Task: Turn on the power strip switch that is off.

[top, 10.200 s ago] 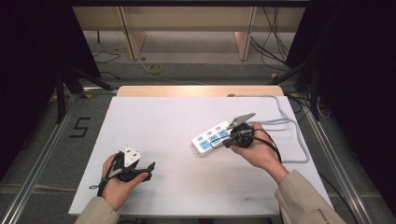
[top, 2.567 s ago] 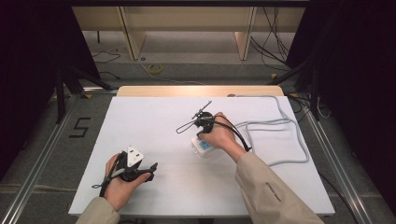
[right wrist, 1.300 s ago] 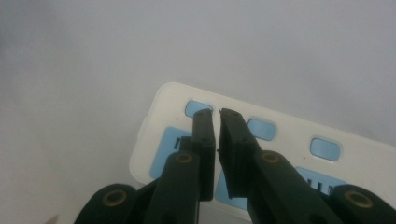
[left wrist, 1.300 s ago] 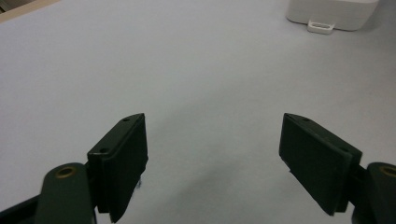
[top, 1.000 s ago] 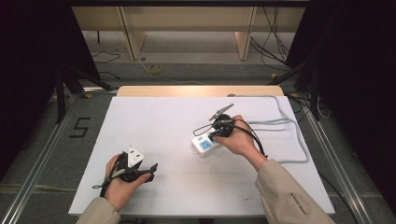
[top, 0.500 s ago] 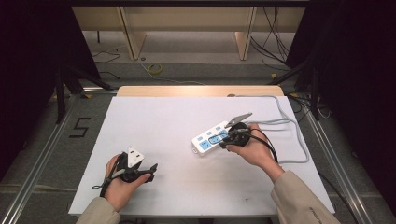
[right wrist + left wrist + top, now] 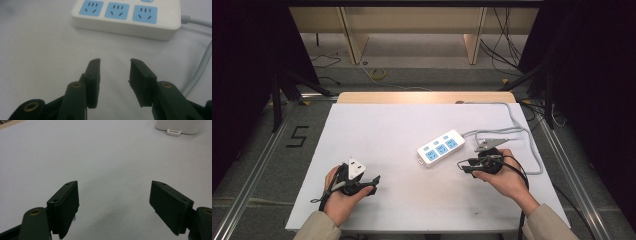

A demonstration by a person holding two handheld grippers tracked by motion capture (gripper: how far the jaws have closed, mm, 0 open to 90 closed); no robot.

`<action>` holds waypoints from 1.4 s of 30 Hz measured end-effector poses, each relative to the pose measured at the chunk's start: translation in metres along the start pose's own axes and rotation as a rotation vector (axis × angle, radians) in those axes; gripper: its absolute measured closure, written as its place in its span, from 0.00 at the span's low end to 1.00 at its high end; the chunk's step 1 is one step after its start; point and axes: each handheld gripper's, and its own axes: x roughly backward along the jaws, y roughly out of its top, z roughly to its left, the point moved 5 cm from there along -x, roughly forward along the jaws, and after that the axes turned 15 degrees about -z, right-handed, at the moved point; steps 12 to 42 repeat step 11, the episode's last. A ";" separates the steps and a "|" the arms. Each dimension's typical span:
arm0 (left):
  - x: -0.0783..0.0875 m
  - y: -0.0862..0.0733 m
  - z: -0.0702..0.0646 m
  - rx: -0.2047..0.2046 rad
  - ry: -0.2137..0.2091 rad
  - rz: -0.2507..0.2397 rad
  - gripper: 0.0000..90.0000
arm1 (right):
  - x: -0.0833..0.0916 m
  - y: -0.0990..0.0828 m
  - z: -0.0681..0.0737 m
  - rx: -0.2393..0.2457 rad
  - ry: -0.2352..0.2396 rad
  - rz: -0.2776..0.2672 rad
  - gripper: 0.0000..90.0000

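I have drawn my right gripper [image 7: 468, 166] back off the power strip [image 7: 441, 148], jaws just opened, empty. The strip lies mid-table [image 7: 377, 120]. My left gripper [image 7: 113, 202] rests wide open, empty. Reaching again, I could snag the cord [image 7: 524, 135] and drag the strip.

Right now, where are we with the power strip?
Done: the power strip lies flat on the table, sockets up, its cable looping behind. In hand: nothing; the right gripper has just been opening, jaws empty, short of the strip. The left gripper rests open. Left: hard to say; nothing is plugged in.
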 end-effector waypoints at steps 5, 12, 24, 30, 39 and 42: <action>-0.001 -0.001 0.000 0.001 -0.001 0.005 0.26 | 0.009 -0.015 0.002 -0.010 0.003 -0.024 0.66; -0.002 -0.003 0.003 0.017 -0.002 0.018 0.25 | 0.014 -0.022 0.005 -0.013 0.005 -0.062 0.62; -0.002 -0.003 0.003 0.017 -0.002 0.018 0.25 | 0.014 -0.022 0.005 -0.013 0.005 -0.062 0.62; -0.002 -0.003 0.003 0.017 -0.002 0.018 0.25 | 0.014 -0.022 0.005 -0.013 0.005 -0.062 0.62; -0.002 -0.003 0.003 0.017 -0.002 0.018 0.25 | 0.014 -0.022 0.005 -0.013 0.005 -0.062 0.62; -0.002 -0.003 0.003 0.017 -0.002 0.018 0.25 | 0.014 -0.022 0.005 -0.013 0.005 -0.062 0.62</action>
